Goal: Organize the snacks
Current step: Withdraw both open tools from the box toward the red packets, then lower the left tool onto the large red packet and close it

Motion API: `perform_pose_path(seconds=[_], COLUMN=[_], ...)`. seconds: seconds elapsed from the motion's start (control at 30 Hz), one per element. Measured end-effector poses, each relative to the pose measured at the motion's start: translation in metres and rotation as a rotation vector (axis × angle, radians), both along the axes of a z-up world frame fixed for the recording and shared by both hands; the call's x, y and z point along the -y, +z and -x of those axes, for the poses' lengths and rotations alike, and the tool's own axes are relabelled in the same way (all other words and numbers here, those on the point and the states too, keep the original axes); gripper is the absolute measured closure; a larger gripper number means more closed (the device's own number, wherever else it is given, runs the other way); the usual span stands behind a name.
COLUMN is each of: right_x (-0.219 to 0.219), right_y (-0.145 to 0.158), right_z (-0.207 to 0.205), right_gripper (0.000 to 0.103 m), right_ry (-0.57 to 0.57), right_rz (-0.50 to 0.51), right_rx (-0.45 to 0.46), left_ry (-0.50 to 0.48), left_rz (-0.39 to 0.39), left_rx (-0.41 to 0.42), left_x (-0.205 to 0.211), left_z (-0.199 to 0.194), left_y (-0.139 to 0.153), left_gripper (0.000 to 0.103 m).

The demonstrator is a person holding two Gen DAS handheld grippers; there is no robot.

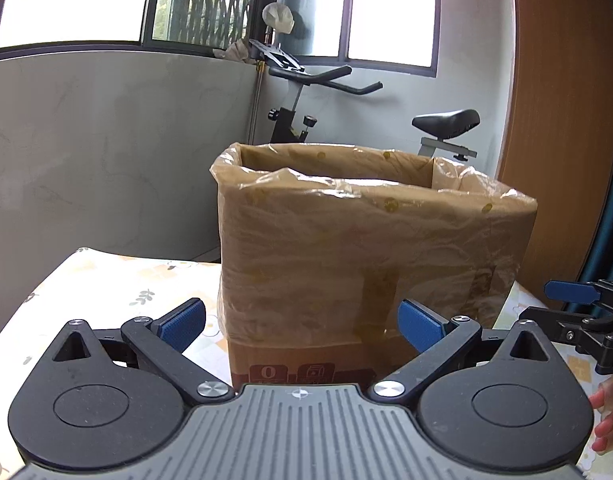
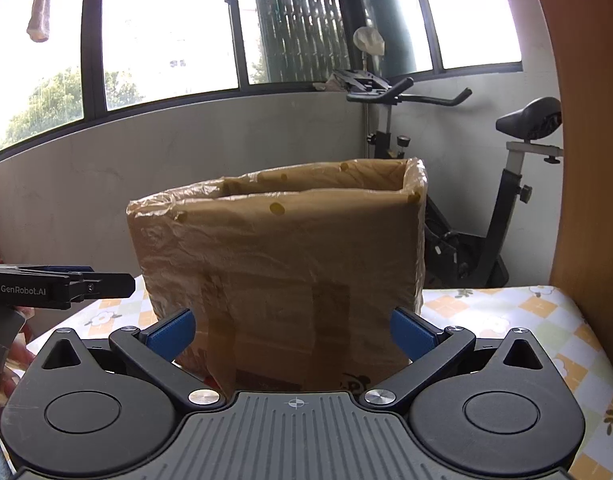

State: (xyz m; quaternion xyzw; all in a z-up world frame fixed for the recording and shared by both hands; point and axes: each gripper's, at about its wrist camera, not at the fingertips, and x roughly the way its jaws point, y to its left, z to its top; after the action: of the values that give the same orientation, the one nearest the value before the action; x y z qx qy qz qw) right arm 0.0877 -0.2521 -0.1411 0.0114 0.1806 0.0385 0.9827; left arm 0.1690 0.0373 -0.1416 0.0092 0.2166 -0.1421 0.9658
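The cardboard box (image 1: 370,248) is matt brown, lined and wrapped with a thin, crinkled, glossy clear plastic bag (image 1: 266,176) folded over its rim. Under it, the tablecloth (image 2: 526,320) looks like smooth printed cloth. Both the left gripper (image 1: 302,322) and right gripper (image 2: 292,330) are matt black plastic with shiny metal screws, ribbed grey housings and finely textured blue pads (image 1: 182,324).

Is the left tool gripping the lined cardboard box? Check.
No. The left tool is open and holds nothing, its blue pads apart in front of the plastic-lined cardboard box.
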Motion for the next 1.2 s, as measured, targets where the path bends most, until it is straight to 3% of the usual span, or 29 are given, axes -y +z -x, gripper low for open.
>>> perform_pose_path(seconds=[0.27, 0.47, 0.97, 1.2], right_x=[0.002, -0.001, 0.014, 0.016], right_y=[-0.034, -0.057, -0.098, -0.101], right_z=[-0.005, -0.010, -0.026, -0.026], right_gripper=[0.000, 0.000, 0.000, 0.000], right_ry=[0.019, -0.034, -0.112, -0.102], right_rz=[0.000, 0.079, 0.012, -0.012], right_rx=[-0.071, -0.086, -0.165, -0.175], left_ry=[0.006, -0.002, -0.125, -0.088], left_rz=[-0.020, -0.054, -0.123, -0.105], left_rx=[-0.064, -0.107, -0.212, -0.274], left_x=[0.002, 0.010, 0.035, 0.032], left_z=[-0.005, -0.006, -0.017, -0.046], left_y=[-0.026, -0.046, -0.090, -0.107], left_gripper=[0.000, 0.000, 0.007, 0.020])
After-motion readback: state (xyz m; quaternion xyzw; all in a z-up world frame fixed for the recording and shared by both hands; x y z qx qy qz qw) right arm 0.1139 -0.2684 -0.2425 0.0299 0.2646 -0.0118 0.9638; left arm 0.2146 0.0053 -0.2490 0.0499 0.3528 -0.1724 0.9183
